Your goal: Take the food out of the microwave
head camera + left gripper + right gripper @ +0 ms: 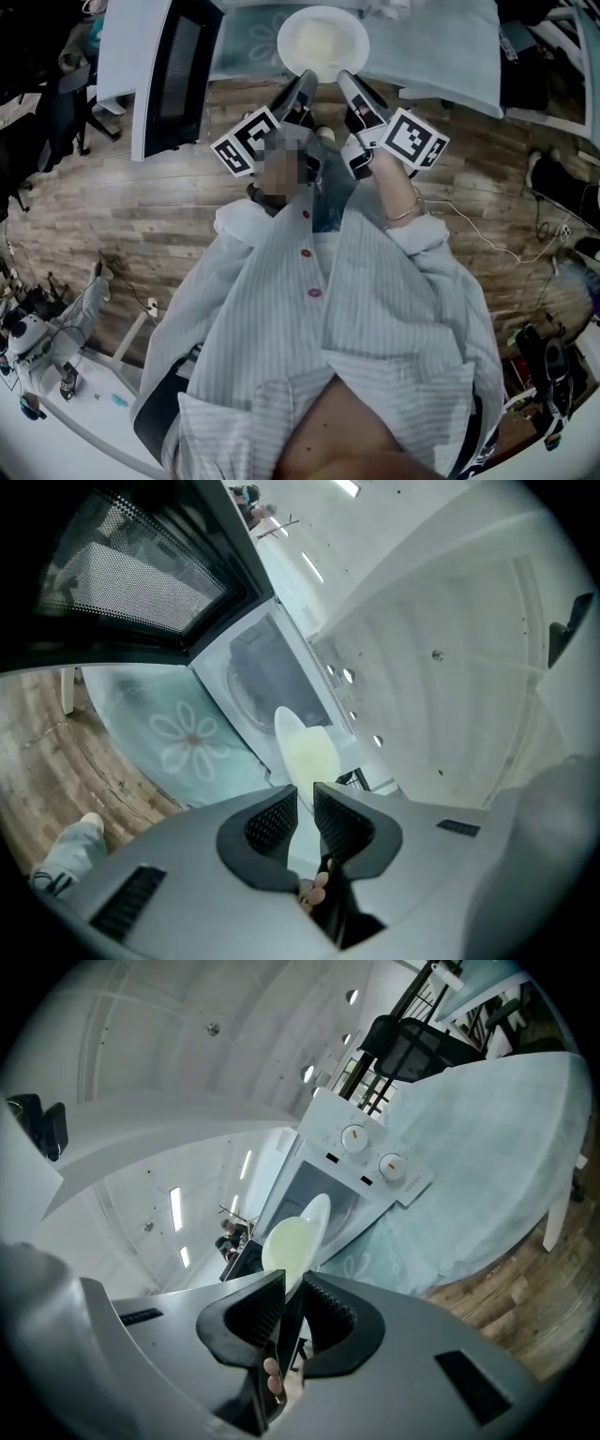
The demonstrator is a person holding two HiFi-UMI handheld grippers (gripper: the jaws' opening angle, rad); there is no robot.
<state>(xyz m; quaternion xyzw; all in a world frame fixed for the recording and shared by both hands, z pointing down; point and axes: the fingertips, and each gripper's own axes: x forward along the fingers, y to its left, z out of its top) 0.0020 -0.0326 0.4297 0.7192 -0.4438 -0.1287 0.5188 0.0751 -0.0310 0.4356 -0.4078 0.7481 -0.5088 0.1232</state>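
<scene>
Extraction is the step in hand. Left claw (305, 82) and right claw (349, 82) are both clenched on the round white plate (286, 42), one on each side of its rim. Each gripper view shows the thin rim between ribbed black pads, with the jaws closed onto it.

Location of the plate: it is held in the air above the desk (450, 56), over the pale teal flower-print cloth (246, 42). It sits in front of the white two-knob microwave (370, 1157), whose dark mesh-windowed door (178, 75) stands swung open on the left. Judged from the gripper views, the plate is out of the cavity or just at its mouth; the exact clearance cannot be read.

Next move, as a judgement:
- Draw the plate fully clear of the open door.
- Lower both claws together so that the plate stays level.
- Set the base on a bare part of the cloth before the jaws are let go.

Risk: the hold is on the narrow rim only, so uneven travel of the two claws could tilt the plate or let it slip.

Appearance: the plate is shallow and smooth, with a plain rim. The pale yellow food (323, 42) lies flat across its centre and well inside the rim; its kind cannot be told.
</scene>
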